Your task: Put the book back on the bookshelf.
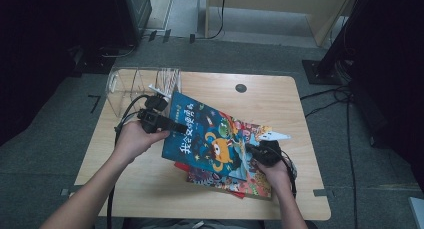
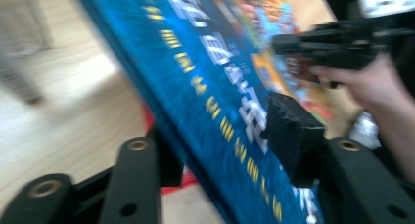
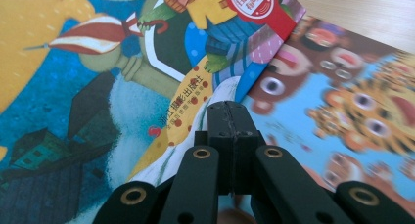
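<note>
A blue picture book (image 1: 210, 136) with yellow lettering lies tilted on top of a small stack, its left edge lifted off the table. My left gripper (image 1: 172, 125) is shut on that left edge. In the left gripper view the book (image 2: 210, 77) runs between the jaws of the left gripper (image 2: 225, 141), one pad (image 2: 288, 131) on the cover and the other jaw underneath. My right gripper (image 1: 255, 151) is shut, its tips down by the blue book's right corner. In the right gripper view its closed tips (image 3: 227, 109) sit over the blue book (image 3: 73, 87) and a tiger-face book (image 3: 342, 101) below.
More books (image 1: 250, 181) and a red cover (image 1: 181, 165) lie under the blue one. A clear plastic rack (image 1: 135, 86) stands at the table's back left corner. The wooden table (image 1: 150, 189) has a round cable hole (image 1: 241, 88) at the back. Cables trail on the floor to the right.
</note>
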Available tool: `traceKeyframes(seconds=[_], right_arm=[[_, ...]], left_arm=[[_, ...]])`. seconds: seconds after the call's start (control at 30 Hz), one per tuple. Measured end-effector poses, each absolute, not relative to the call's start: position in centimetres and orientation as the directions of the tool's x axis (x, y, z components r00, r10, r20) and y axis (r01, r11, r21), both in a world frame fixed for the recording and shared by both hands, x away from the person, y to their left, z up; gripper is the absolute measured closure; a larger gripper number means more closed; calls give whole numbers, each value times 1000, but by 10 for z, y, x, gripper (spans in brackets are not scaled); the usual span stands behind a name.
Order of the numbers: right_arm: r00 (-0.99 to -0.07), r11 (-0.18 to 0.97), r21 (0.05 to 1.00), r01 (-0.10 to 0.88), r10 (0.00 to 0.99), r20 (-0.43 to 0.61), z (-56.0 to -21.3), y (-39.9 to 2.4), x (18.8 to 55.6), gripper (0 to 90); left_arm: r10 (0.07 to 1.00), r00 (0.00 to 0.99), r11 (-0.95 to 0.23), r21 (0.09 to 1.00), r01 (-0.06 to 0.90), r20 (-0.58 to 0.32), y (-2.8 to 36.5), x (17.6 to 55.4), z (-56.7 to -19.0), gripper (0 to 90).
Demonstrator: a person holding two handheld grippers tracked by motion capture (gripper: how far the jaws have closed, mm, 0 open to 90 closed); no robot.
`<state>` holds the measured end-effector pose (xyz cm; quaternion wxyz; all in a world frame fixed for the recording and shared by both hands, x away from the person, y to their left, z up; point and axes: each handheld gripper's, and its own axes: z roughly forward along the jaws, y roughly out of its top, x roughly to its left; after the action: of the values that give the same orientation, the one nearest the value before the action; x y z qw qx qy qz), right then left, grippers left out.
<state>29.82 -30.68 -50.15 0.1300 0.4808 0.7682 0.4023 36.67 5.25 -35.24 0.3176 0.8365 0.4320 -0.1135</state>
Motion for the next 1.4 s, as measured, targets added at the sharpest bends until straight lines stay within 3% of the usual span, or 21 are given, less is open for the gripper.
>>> traceKeyframes(seconds=[0.17,0.3,0.37,0.6,0.87,1.17,1.4], right_arm=[[-561,263,741,618,808,180,-501,-288,304,900],[-593,303,740,601,789,158,-500,-278,309,898],[-617,306,751,584,770,166,-500,-277,312,843],[-568,249,760,600,802,186,-487,-298,313,817],[-521,182,772,609,826,216,-486,-316,316,795],[-530,208,762,613,824,201,-491,-309,318,686],[-550,250,758,602,819,167,-494,-302,319,654]], left_arm=[[661,583,-423,408,809,-471,43,386,-327,637],[650,537,-424,329,844,-538,44,402,-320,706],[642,502,-405,300,864,-579,49,410,-317,751],[639,426,-397,200,896,-641,61,418,-310,820],[608,454,-409,233,882,-651,77,401,-304,824],[631,447,-350,282,893,-633,129,378,-292,825],[661,404,-292,280,915,-632,176,358,-288,820]])
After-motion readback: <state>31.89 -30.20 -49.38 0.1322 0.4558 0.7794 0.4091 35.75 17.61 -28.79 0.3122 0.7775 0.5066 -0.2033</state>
